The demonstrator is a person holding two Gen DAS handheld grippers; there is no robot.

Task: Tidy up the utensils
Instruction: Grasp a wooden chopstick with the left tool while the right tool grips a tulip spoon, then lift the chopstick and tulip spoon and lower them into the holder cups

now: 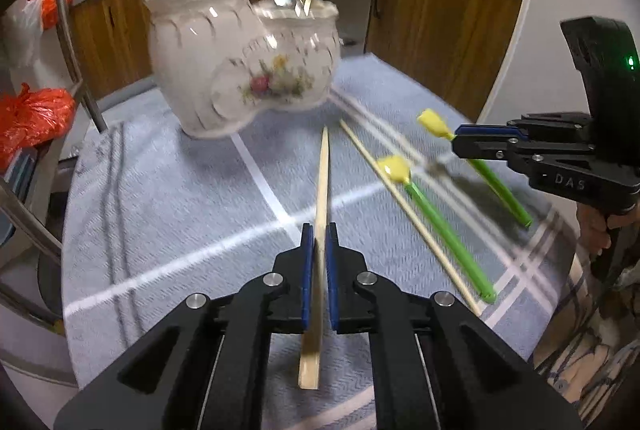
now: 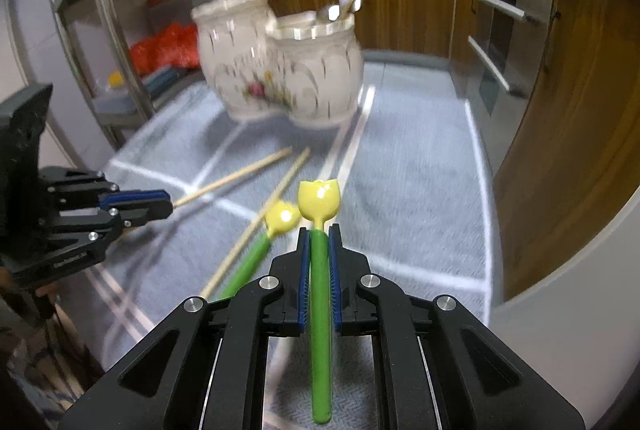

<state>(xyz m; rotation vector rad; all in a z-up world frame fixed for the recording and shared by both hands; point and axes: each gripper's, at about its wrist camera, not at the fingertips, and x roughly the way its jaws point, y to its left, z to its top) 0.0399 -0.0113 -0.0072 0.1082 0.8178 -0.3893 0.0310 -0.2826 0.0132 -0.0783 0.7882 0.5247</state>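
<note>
My left gripper [image 1: 319, 234] is shut on a wooden chopstick [image 1: 323, 173] that sticks out ahead of the jaws, above the cloth. In the right wrist view the left gripper [image 2: 170, 205] shows at the left with the chopstick [image 2: 240, 171]. My right gripper [image 2: 319, 232] is shut on the green handle of a spoon with a yellow tulip head [image 2: 319, 195]; the other view shows the right gripper [image 1: 456, 141] and the spoon [image 1: 500, 189]. A second such spoon [image 1: 440, 226] and a second chopstick [image 1: 400, 205] lie on the cloth. A white floral twin jar [image 1: 240, 69] stands behind, chopsticks in its left pot, metal cutlery in its right.
A grey cloth with white stripes [image 2: 420, 189] covers the round table. A metal rack [image 1: 68, 41] with orange bags [image 1: 32, 117] stands at the left. Wooden cabinets [image 2: 580, 109] run beyond the table's far and right edges. A hand [image 1: 600, 230] grips the right tool.
</note>
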